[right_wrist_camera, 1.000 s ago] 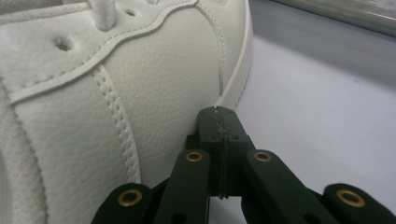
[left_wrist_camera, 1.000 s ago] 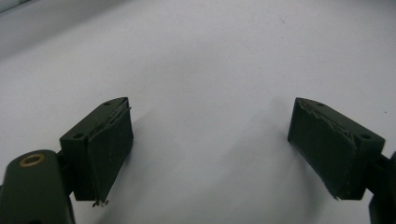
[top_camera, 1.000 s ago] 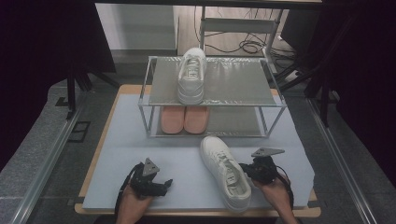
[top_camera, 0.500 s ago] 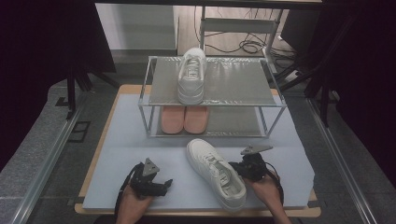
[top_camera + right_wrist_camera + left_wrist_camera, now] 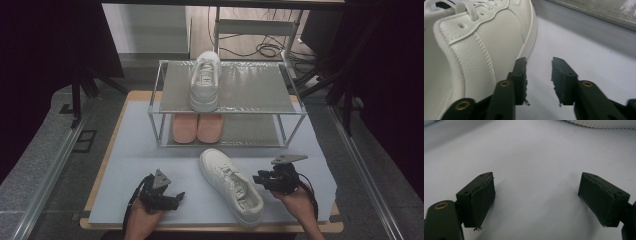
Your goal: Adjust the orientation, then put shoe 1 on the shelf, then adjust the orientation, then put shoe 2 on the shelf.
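A white sneaker (image 5: 231,186) lies on the blue-grey mat (image 5: 130,160), toe toward the rack, heel near the front edge. My right gripper (image 5: 258,178) sits just right of it. Its jaws have just been opening and nothing is between them. In the right gripper view the sneaker's side (image 5: 481,45) lies left of the right gripper (image 5: 539,62), close beside one finger (image 5: 520,72). My left gripper (image 5: 178,197) rests on the mat left of the sneaker, open and empty. The left gripper view shows the left gripper (image 5: 536,177) spread wide over bare mat, with the sneaker's sole (image 5: 604,123) at the top edge.
A two-level metal rack (image 5: 250,90) stands at the back of the mat. A second white sneaker (image 5: 205,80) sits on its top shelf, and a pair of pink shoes (image 5: 196,127) on the lower one. Dark stands and cables surround the table.
The right gripper swung the sneaker's toe to the left, then let go and opened its jaws, drawing slightly back to the right. The left gripper kept still.
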Motion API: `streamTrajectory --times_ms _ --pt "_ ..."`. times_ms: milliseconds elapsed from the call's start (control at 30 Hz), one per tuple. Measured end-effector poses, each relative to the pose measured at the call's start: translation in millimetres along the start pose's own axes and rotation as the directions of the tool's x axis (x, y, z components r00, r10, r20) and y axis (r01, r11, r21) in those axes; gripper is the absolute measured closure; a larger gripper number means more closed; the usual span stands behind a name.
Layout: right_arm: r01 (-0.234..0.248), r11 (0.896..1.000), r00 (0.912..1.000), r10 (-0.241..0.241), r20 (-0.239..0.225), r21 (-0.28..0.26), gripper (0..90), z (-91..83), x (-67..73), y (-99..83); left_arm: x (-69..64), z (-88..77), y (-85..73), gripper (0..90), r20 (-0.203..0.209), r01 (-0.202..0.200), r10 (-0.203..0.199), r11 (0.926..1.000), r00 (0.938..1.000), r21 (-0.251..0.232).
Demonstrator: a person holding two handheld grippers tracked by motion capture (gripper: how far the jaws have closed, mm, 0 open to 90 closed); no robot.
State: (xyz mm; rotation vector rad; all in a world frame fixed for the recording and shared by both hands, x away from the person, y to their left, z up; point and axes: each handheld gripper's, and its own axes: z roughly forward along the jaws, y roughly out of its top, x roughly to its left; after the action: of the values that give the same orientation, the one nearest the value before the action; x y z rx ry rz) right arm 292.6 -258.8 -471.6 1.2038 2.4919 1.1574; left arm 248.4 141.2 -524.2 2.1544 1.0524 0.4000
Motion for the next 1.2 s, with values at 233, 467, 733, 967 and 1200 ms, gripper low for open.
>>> streamTrajectory --times_ms 233,467,733,967,1200 --pt "0.006 0.999 0.9998 -0.005 -0.019 0.043 46.7 -9.2 -1.3 1.8 0.1 0.0 0.0 14.0 0.001 0.001 -0.001 1.0 1.0 0.0" --pt "0.03 0.998 0.9993 -0.029 -0.022 0.061 38.4 -13.6 -0.4 4.2 0.0 0.0 0.0 14.0 0.0 0.001 -0.001 1.0 1.0 0.0" --pt "0.032 0.998 0.9994 -0.031 -0.016 0.06 33.3 -22.7 4.2 8.0 0.0 0.0 0.0 14.0 0.0 0.001 -0.001 1.0 1.0 0.0" --pt "0.036 0.996 0.9989 -0.033 -0.034 0.077 28.3 -30.2 11.5 14.2 -0.2 0.3 0.0 14.0 0.0 0.005 -0.005 1.0 1.0 -0.004" --pt "0.071 0.991 0.9966 -0.066 -0.05 0.11 24.9 -32.6 21.8 19.7 -0.3 0.3 0.0 14.0 0.0 0.005 -0.005 1.0 1.0 -0.004"
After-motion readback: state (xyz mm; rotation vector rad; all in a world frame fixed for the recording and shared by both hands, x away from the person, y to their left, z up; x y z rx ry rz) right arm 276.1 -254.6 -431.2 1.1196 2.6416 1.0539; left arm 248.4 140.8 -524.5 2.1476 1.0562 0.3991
